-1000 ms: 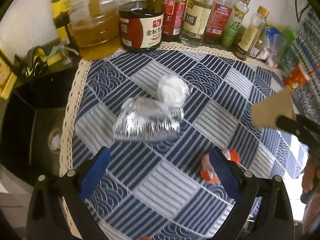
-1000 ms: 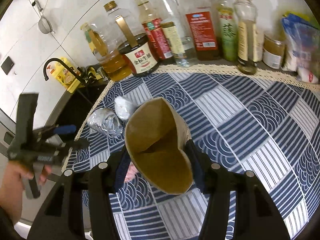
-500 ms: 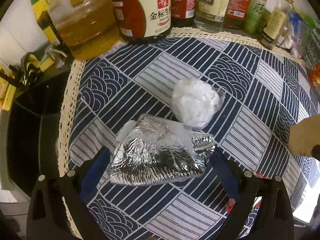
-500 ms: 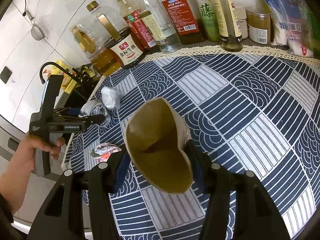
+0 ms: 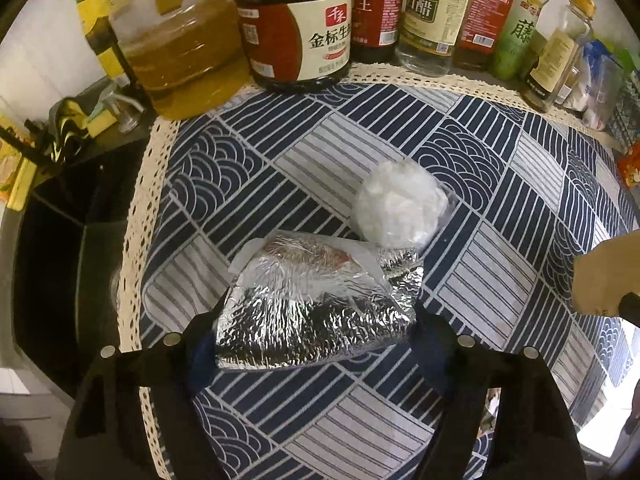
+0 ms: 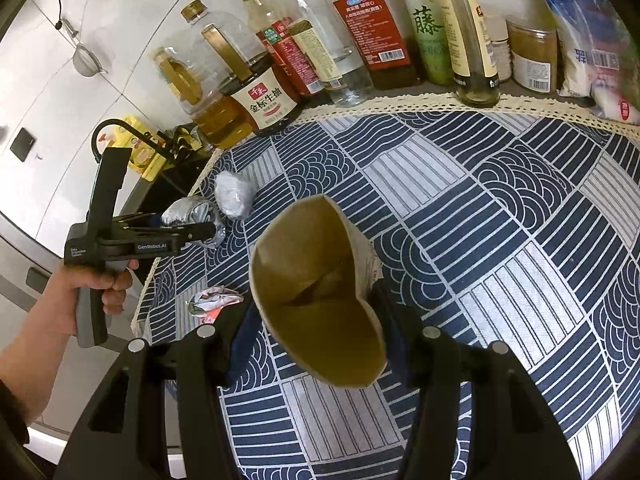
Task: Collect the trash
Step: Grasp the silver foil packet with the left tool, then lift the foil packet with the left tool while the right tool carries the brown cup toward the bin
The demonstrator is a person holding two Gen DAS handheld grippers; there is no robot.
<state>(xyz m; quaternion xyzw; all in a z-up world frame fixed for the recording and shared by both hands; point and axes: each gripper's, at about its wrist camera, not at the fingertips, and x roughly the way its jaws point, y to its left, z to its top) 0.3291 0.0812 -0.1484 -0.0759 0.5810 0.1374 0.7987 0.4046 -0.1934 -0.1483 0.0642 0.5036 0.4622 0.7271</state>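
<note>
A crumpled silver foil wrapper (image 5: 316,304) lies on the blue patterned tablecloth (image 5: 480,184). My left gripper (image 5: 316,340) has closed in around it, a finger touching each side. The wrapper also shows in the right wrist view (image 6: 188,214) between the left gripper's fingers (image 6: 200,232). A white crumpled plastic ball (image 5: 400,208) lies just behind it, also in the right wrist view (image 6: 234,194). My right gripper (image 6: 316,340) is shut on an open brown paper bag (image 6: 316,304), held above the table. A small red and white wrapper (image 6: 214,302) lies left of the bag.
A row of sauce and oil bottles (image 5: 296,28) stands along the back edge, seen too in the right wrist view (image 6: 360,32). A dark sink (image 5: 52,240) lies left of the cloth. Packets (image 6: 592,32) stand at the back right.
My left gripper moved forward over the table to the foil wrapper and its fingers closed onto the wrapper's sides. The right gripper holds the bag nearly still.
</note>
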